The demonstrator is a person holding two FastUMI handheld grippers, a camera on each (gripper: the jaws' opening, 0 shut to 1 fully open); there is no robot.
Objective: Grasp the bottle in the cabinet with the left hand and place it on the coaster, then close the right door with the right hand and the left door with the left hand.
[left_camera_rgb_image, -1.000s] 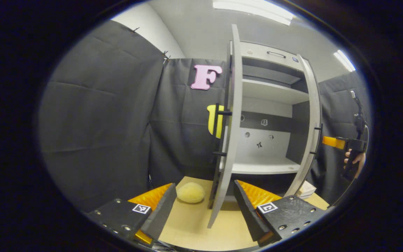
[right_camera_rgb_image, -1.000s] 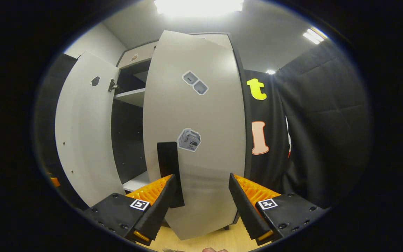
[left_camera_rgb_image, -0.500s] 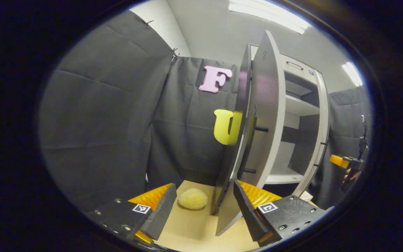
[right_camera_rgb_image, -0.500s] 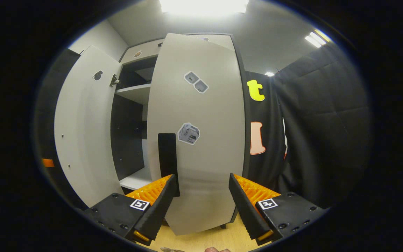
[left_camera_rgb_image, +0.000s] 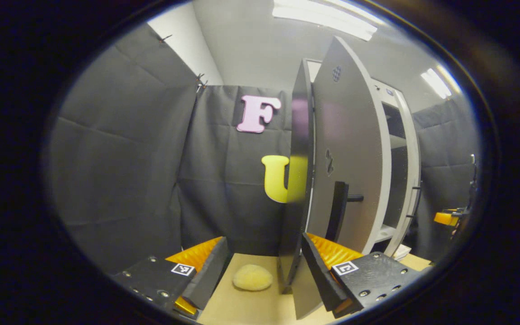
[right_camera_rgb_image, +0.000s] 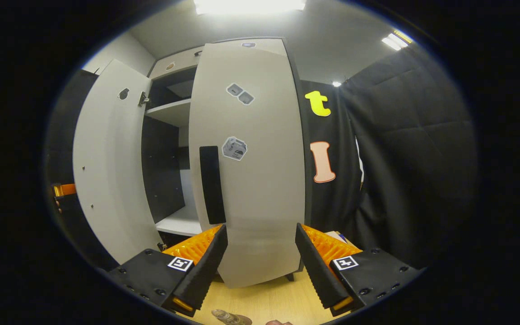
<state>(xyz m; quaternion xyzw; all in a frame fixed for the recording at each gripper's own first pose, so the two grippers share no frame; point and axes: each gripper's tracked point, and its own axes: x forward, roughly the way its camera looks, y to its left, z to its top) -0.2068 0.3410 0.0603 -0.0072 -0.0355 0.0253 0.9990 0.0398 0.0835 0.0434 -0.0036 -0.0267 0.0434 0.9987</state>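
- Left gripper view, far left: booth cloth wall; a pale yellow fuzzy lump (left_camera_rgb_image: 253, 277) lies on the tan surface (left_camera_rgb_image: 242, 307) below it, near the foot of the door.
- Left claw (left_camera_rgb_image: 264, 266): fingers spread wide, nothing between the pads. Left door (left_camera_rgb_image: 348, 171) stands nearly edge-on just beyond the gap; its dark edge comes down by the right finger (left_camera_rgb_image: 316, 266). Contact there cannot be told.
- Black bar handle (left_camera_rgb_image: 336, 212) on the door's face, upright, just above that right finger.
- Right of the door: a narrow slice of cabinet (left_camera_rgb_image: 400, 180) interior, pale shelf edges visible. Past it, at the far right rim, the other gripper, small and partly cut off.
- Right gripper view, far left: the other gripper's finger peeks from behind the left door (right_camera_rgb_image: 106, 167), which is swung open, inner face toward the camera.
- Between the doors: dark cabinet (right_camera_rgb_image: 165, 149) opening, one shelf high, one low.
- Centre: right door (right_camera_rgb_image: 251, 158), partly closed, outer face toward the camera, stickers on it, black vertical handle (right_camera_rgb_image: 210, 185) near its left edge.
- Right claw (right_camera_rgb_image: 261, 264): fingers wide apart, gripping nothing, door's lower part seen in the gap just beyond the tips; touching or not cannot be told.
- Bottom edge: bottle (right_camera_rgb_image: 229, 317), only its clear top visible, over the wooden surface (right_camera_rgb_image: 269, 302); the coaster under it cannot be made out.
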